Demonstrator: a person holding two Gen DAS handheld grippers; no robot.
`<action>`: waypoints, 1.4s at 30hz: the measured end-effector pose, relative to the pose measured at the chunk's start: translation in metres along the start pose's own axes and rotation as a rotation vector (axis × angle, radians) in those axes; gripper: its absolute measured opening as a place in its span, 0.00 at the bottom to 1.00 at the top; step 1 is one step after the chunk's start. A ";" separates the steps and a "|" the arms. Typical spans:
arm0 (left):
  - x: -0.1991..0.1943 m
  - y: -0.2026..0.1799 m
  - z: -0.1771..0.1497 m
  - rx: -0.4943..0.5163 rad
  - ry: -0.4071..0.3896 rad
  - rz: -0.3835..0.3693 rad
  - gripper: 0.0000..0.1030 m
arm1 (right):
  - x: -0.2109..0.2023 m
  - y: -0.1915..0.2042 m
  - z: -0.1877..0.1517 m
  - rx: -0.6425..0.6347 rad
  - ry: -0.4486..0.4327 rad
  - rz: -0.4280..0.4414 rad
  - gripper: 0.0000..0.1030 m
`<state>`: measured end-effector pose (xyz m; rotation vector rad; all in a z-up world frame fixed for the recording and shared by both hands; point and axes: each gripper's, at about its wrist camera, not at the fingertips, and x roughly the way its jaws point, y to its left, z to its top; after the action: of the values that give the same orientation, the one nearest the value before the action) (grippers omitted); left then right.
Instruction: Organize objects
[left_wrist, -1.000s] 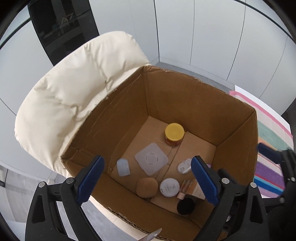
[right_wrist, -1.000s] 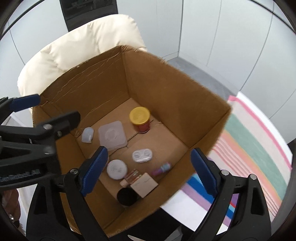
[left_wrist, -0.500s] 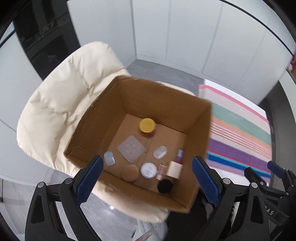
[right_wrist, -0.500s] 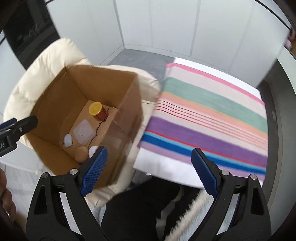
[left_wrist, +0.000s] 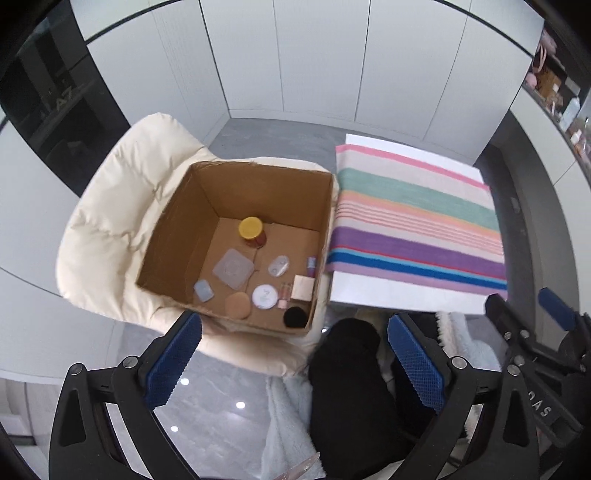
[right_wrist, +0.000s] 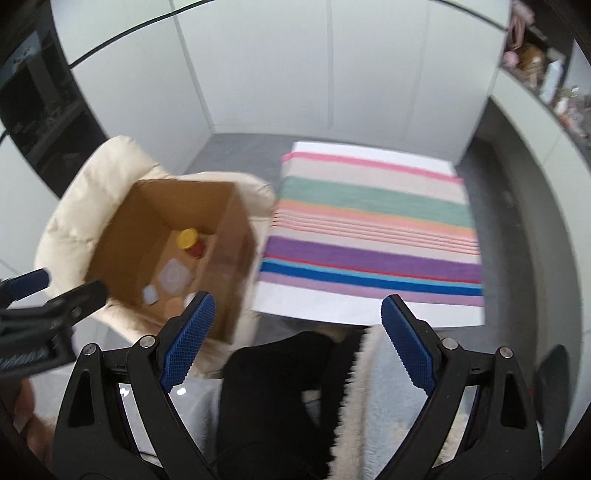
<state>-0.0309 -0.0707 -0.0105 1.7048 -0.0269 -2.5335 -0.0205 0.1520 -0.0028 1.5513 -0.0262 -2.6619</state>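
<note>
An open cardboard box (left_wrist: 177, 229) sits on a cream padded chair (left_wrist: 122, 192). Inside lie a yellow-lidded jar (left_wrist: 251, 230), a clear square lid (left_wrist: 233, 268), a white round compact (left_wrist: 265, 295), a tan puff (left_wrist: 237, 305), a black round lid (left_wrist: 295, 316), a beige square box (left_wrist: 303, 288) and other small items. My left gripper (left_wrist: 293, 360) is open and empty, high above the box's near edge. My right gripper (right_wrist: 295, 339) is open and empty, above the gap between the box (right_wrist: 232, 236) and a striped table (right_wrist: 373, 236).
The striped cloth (left_wrist: 417, 225) covers a white table right of the chair. A person's black-clad legs (left_wrist: 351, 387) and fluffy white garment (right_wrist: 373, 406) are below the grippers. Grey floor and white wall panels surround. Shelves with items are at the far right (left_wrist: 561, 92).
Both grippers have pulled up and back from the box, so it looks much smaller. The right gripper has swung right toward the striped table. Both stay open and empty.
</note>
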 end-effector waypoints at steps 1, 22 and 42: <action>-0.004 -0.003 -0.004 0.010 -0.004 0.025 0.99 | -0.003 -0.003 -0.001 0.008 0.009 0.007 0.91; -0.027 -0.026 -0.035 0.088 -0.006 0.064 0.99 | -0.037 -0.012 -0.038 0.059 0.009 0.066 0.91; -0.028 -0.031 -0.038 0.105 -0.015 0.072 0.99 | -0.035 -0.017 -0.039 0.065 0.008 0.051 0.91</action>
<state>0.0125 -0.0358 -0.0008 1.6880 -0.2223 -2.5346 0.0298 0.1720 0.0071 1.5573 -0.1512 -2.6413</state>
